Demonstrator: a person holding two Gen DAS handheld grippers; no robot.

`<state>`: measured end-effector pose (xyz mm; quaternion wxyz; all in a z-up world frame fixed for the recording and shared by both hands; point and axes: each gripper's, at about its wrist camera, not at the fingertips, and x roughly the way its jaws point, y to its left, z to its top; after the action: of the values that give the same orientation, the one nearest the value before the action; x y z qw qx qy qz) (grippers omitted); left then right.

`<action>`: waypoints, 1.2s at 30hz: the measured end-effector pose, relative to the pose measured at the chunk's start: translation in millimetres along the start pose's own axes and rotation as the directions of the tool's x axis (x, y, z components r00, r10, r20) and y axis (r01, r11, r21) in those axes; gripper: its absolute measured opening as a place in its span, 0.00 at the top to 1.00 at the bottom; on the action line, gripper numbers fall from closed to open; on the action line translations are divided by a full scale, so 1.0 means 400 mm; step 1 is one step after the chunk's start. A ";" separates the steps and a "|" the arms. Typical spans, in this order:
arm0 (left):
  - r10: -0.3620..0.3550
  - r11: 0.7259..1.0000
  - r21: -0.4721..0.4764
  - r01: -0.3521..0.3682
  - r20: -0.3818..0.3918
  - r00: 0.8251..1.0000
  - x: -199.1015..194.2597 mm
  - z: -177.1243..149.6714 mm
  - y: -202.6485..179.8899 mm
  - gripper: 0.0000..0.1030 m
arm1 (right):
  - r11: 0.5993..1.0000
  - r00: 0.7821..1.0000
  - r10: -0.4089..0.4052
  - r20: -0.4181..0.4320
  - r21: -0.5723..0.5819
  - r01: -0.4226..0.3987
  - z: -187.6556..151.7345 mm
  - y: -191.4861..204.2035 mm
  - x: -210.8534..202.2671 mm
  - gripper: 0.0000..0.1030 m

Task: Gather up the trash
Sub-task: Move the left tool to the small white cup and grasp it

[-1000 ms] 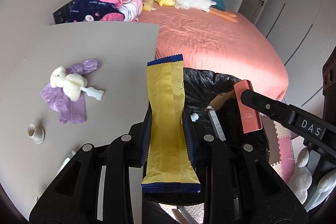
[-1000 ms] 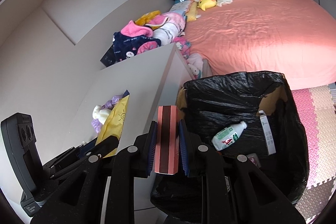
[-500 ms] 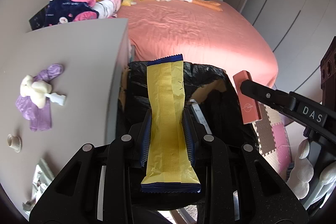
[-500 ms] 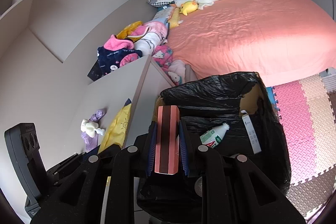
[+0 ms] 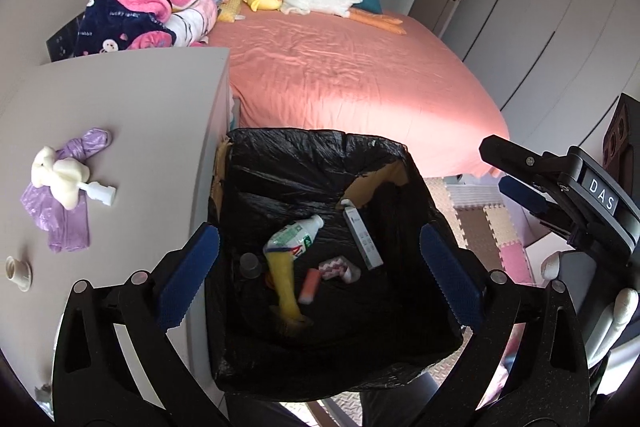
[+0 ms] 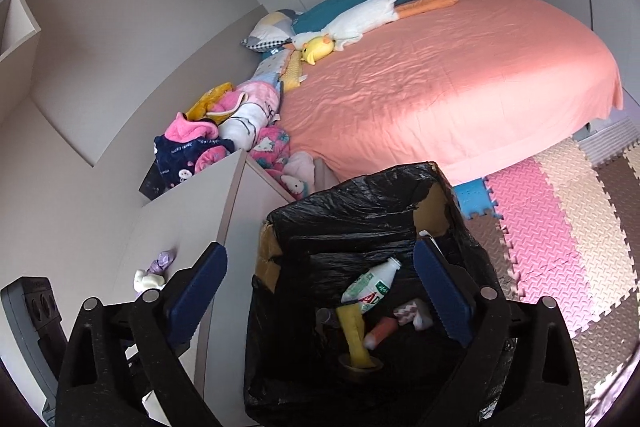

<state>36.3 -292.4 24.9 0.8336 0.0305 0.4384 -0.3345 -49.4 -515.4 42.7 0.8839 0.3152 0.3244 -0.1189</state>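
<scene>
Both grippers over the bin, jaws opening, nothing between them.

Left wrist view: left gripper (image 5: 320, 263) above the cardboard bin lined with a black plastic bag (image 5: 304, 155), jaws spreading wide and empty; inside, a long yellow wrapper (image 5: 285, 285), small salmon-pink box (image 5: 310, 286), white plastic bottle with green label (image 5: 294, 237) and slim white carton (image 5: 362, 239); left, on the grey counter (image 5: 132, 131), a crumpled purple bag (image 5: 66, 231) under a cream toy (image 5: 60, 179).
Right wrist view: right gripper (image 6: 320, 287) likewise over the bin, jaws spreading, empty; far right, pink-sheeted bed (image 6: 460, 75).
</scene>
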 end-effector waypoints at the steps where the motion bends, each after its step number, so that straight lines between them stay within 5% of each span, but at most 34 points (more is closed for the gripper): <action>1: 0.003 1.000 -0.002 -0.003 0.000 1.000 -0.003 -0.002 0.005 0.06 | 1.000 1.000 -0.002 0.002 0.000 0.002 -0.002 0.002 0.001 0.06; 23: 0.100 0.991 -0.091 -0.095 0.048 0.994 -0.106 -0.062 0.195 0.06 | 0.994 0.999 -0.013 -0.049 -0.111 0.007 -0.098 0.160 0.035 0.06; 36: 0.221 0.968 -0.135 -0.210 0.068 0.973 -0.187 -0.112 0.330 0.06 | 0.985 0.995 -0.006 -0.101 -0.170 -0.012 -0.187 0.283 0.067 0.06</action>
<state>52.4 -135.1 21.7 0.8826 0.0109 0.4183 -0.2143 -19.3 -380.4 35.4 0.8902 0.2447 0.3771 -0.0733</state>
